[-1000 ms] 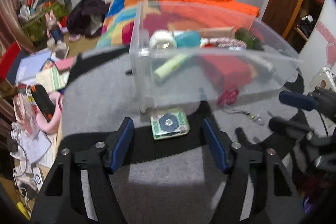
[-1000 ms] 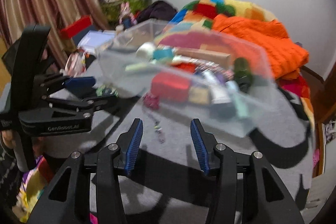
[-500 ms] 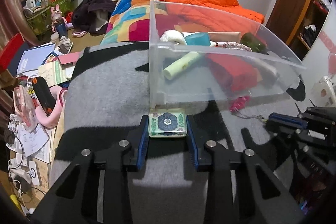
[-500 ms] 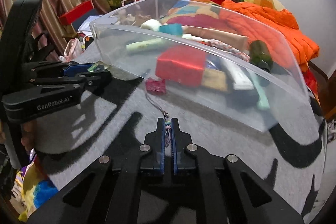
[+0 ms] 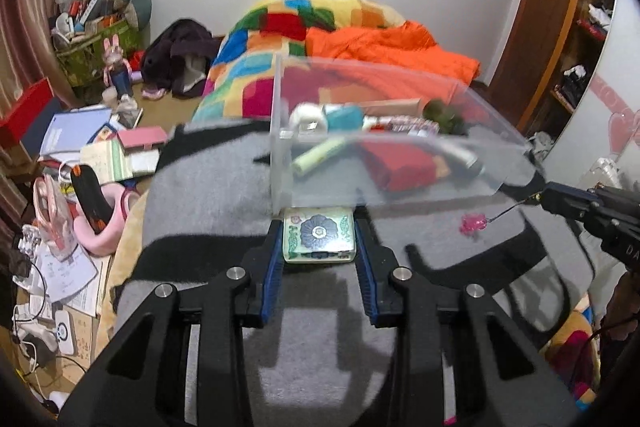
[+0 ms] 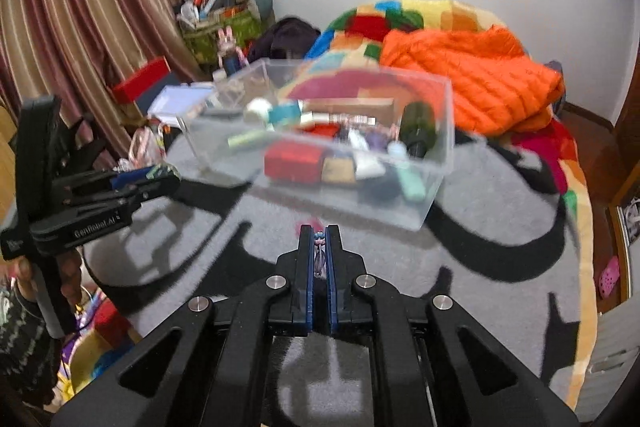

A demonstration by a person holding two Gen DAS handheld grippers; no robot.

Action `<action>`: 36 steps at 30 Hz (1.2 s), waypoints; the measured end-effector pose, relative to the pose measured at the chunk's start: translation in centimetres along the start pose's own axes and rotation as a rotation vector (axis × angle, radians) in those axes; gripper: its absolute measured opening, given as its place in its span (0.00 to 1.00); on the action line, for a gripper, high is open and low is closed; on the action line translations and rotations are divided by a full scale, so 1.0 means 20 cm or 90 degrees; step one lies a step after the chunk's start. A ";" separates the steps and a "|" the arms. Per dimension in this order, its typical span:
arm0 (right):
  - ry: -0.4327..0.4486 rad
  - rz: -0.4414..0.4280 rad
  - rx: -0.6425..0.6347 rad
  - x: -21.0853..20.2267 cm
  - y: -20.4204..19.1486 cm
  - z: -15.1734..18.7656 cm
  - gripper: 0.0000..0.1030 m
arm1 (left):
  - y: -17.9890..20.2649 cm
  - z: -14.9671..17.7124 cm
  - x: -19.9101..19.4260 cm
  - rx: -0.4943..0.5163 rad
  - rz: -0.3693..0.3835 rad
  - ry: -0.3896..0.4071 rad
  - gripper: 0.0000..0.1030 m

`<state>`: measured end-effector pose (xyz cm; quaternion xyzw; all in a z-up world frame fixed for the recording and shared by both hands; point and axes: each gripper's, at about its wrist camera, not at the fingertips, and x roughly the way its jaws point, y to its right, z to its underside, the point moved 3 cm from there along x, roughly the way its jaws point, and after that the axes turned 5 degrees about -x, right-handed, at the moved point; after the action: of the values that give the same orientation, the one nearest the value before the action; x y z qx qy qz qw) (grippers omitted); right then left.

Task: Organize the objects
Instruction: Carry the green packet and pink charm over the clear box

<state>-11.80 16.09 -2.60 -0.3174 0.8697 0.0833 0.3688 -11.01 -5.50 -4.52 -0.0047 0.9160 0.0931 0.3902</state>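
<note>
Two pickups made, both heading for the clear bin (image 5: 400, 131).

I am carrying the floral tin (image 5: 319, 235) just in front of the bin's near wall, my left gripper (image 5: 319, 247), wide open a second ago, now clamping its sides; right of the bin, my right gripper (image 6: 319, 251), also open then, is pinching the beaded cord (image 6: 319, 239) with its pink charm (image 5: 472, 223) dangling. Both items are off the grey blanket (image 5: 208, 195), so I judge dropping in comes next. Both tools are angling downward toward the bin.
</note>
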 end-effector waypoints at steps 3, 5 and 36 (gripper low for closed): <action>0.033 0.003 0.002 -0.07 0.00 -0.07 0.05 | 0.02 -0.05 -0.06 0.001 0.007 0.023 0.32; 0.054 0.003 0.007 -0.11 0.00 -0.11 0.05 | 0.04 -0.08 -0.09 0.003 0.009 0.038 0.32; 0.014 0.039 -0.002 0.31 0.06 -0.37 0.05 | 0.22 -0.40 0.35 0.006 0.057 -0.019 0.34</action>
<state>-20.20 11.20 -1.63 -0.2923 0.8827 0.0921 0.3562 -21.91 -2.04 -3.44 0.0392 0.9099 0.1062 0.3991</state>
